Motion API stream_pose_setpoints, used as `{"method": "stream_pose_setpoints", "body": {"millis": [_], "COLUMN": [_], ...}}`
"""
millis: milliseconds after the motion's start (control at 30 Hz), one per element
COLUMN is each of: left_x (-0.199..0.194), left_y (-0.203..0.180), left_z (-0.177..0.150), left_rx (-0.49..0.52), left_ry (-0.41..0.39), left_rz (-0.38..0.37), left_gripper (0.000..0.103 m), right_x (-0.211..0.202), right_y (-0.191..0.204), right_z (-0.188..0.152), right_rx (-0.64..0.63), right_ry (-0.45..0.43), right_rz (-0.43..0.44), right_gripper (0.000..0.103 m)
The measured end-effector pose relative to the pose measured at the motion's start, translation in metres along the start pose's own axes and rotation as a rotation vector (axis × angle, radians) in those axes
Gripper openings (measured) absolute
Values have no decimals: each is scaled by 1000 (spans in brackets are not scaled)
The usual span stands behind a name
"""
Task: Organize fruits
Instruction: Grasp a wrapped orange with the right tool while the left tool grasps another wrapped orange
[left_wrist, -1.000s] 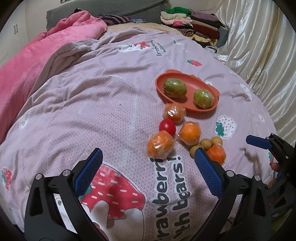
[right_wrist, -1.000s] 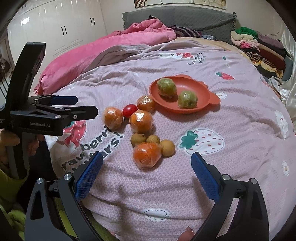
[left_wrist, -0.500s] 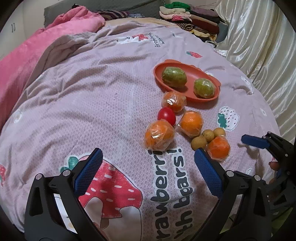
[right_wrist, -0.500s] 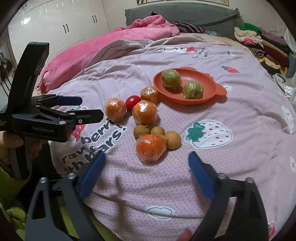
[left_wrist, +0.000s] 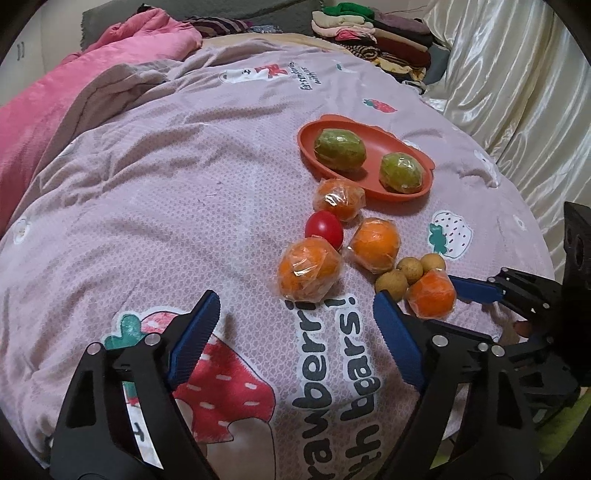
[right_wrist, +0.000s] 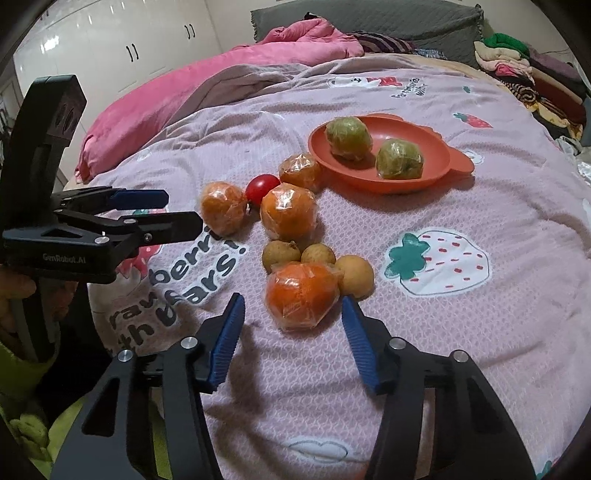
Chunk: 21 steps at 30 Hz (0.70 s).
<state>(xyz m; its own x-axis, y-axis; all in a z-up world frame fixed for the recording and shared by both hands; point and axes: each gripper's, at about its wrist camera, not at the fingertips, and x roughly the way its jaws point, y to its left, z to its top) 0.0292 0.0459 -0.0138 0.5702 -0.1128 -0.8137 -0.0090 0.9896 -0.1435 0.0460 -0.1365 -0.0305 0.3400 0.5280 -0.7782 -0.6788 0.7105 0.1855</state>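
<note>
An orange plate (left_wrist: 373, 188) (right_wrist: 424, 181) on the bed holds two wrapped green fruits (left_wrist: 340, 149) (right_wrist: 349, 137). Several wrapped oranges, a red tomato (left_wrist: 324, 229) (right_wrist: 262, 186) and three small brown fruits (right_wrist: 281, 254) lie on the blanket in front of it. My right gripper (right_wrist: 293, 332) is open, its blue pads on either side of the nearest wrapped orange (right_wrist: 302, 295) (left_wrist: 431, 293), close but apart from it. My left gripper (left_wrist: 295, 332) is open and empty, just short of another wrapped orange (left_wrist: 309, 268) (right_wrist: 223, 208).
A pink quilt (left_wrist: 55, 96) is bunched at the far left of the bed. Folded clothes (left_wrist: 362, 26) are stacked at the back right. A shiny cream curtain (left_wrist: 517, 74) hangs to the right. White wardrobe doors (right_wrist: 110, 44) stand behind.
Both grippers have moved forward towards the fruit. My right gripper's pads have come down around the nearest wrapped orange. The fruits have not moved.
</note>
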Motion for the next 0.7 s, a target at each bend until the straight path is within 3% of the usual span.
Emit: {"method": "stream_pose_setpoints", "body": {"millis": [233, 633, 700], "left_x": [8, 29, 31], "left_y": [1, -1, -1], "left_z": [5, 10, 10], "left_rx": [-3, -4, 1], "left_ry": [3, 29, 29], "left_rz": [-14, -53, -54], "left_gripper": [65, 49, 42], "right_x": [7, -2, -4], "right_y": [-2, -4, -4], "right_z": [1, 3, 3], "right_rx": [-8, -13, -13], "right_ry": [-11, -22, -26], "right_rz": [1, 22, 22], "right_gripper": [41, 40, 40]}}
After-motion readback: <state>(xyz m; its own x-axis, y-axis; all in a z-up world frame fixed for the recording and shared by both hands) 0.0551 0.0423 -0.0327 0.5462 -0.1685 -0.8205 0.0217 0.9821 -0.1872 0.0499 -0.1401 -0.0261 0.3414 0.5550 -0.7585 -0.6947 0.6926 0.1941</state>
